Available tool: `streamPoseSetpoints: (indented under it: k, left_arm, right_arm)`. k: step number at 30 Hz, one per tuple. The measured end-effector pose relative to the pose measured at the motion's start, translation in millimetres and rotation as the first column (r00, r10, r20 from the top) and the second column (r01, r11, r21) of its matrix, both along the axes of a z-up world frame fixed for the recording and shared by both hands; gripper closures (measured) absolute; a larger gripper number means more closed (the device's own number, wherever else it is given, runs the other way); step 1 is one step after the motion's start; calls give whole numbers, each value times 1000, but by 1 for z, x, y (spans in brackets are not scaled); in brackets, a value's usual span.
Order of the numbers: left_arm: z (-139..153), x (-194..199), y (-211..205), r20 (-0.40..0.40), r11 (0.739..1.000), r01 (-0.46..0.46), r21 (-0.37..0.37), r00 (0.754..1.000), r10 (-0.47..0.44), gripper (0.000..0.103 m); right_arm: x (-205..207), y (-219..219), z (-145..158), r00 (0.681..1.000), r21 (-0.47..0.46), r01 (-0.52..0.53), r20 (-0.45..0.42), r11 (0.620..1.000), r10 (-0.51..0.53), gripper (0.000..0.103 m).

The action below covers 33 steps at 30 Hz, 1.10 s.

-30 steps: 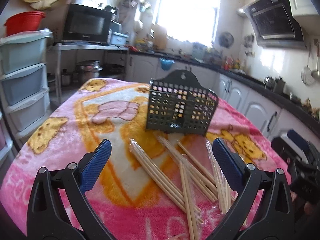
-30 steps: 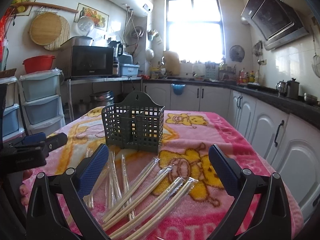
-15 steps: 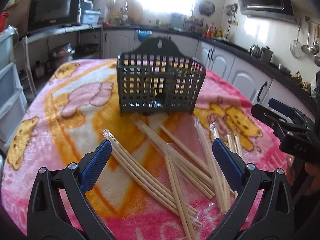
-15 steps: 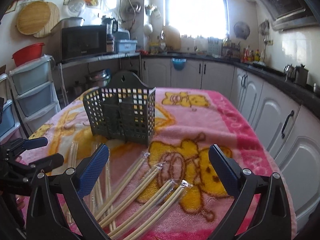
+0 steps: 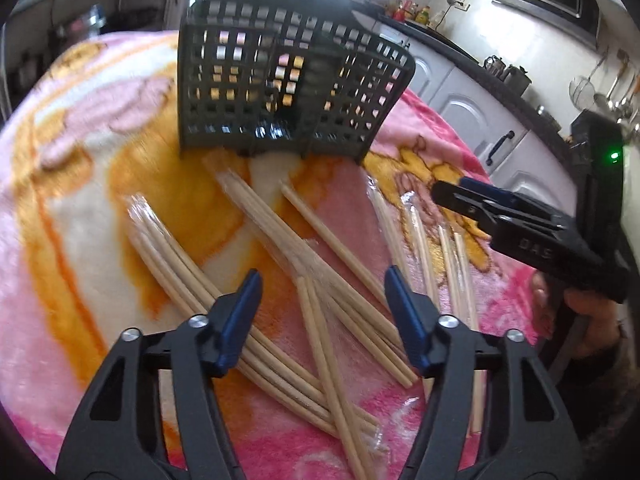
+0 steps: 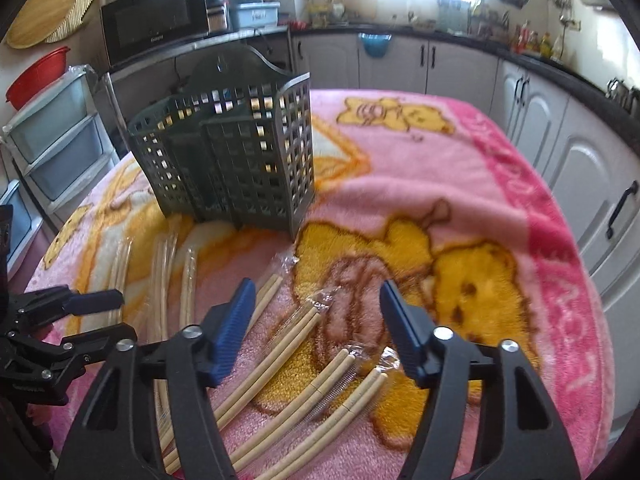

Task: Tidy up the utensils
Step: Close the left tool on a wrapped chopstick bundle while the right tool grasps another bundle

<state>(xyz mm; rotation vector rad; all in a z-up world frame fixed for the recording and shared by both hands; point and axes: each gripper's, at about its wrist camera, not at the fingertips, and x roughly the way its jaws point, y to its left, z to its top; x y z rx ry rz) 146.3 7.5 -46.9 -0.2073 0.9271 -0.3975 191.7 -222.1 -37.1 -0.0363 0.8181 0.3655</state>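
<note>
Both jaws have just been closing, now half apart, nothing clamped. Left gripper (image 5: 322, 312) and right gripper (image 6: 316, 320) hover over wrapped chopsticks (image 5: 280, 280) mid-blanket (image 6: 460, 168), holder (image 6: 236, 160) toward far edge. Pinch one pair mid-length, avoid neighbours.

The utensil basket (image 6: 232, 160) stands upright on the blanket (image 6: 460, 208) covering the tabletop; wrapped chopsticks (image 6: 304, 360) lie scattered before it, toward the near edge.

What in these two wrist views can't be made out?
- Chopsticks, left wrist view: near ends hidden under the left gripper; motion blur hides the count.
- Basket interior, both views: lattice walls hide the compartments' contents.
- Right gripper: whether its pads touch the wrapped pairs below.
</note>
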Motion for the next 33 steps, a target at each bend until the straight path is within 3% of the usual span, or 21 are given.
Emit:
streamPoseSetpoints:
  k: [3,11,16,18,22,25,33]
  left_arm:
    - [-5,5,0,-23,1000,4,-7,1000,-4,52]
    - [-13,16,2,-70,1000,4,-22,998,-6,66]
    - [-16,23,4,-80,1000,-2,-30,997,0,77]
    - [-16,24,8,-77,999,1,-38,997,-4,80]
    - [-14,22,15,-69,998,-1,-66,998,-3,89]
    - [-11,18,19,-61,998,-6,-68,998,2,96]
    - [4,11,31,-14,996,-23,-82,1000,22,98]
  right_arm:
    - [7,0,-6,999,20,-10,-43,1000,11,50]
    - [31,-6,-20,988,86,-7,-154,996,20,57]
    - [45,-9,-30,976,107,17,-219,994,7,69]
    - [48,-10,-31,975,104,18,-221,994,6,74]
    - [49,-10,-31,975,112,3,-219,994,22,94]
    - [46,-11,-28,979,137,-4,-203,991,32,96]
    - [35,-11,-5,987,189,-39,-143,981,67,96]
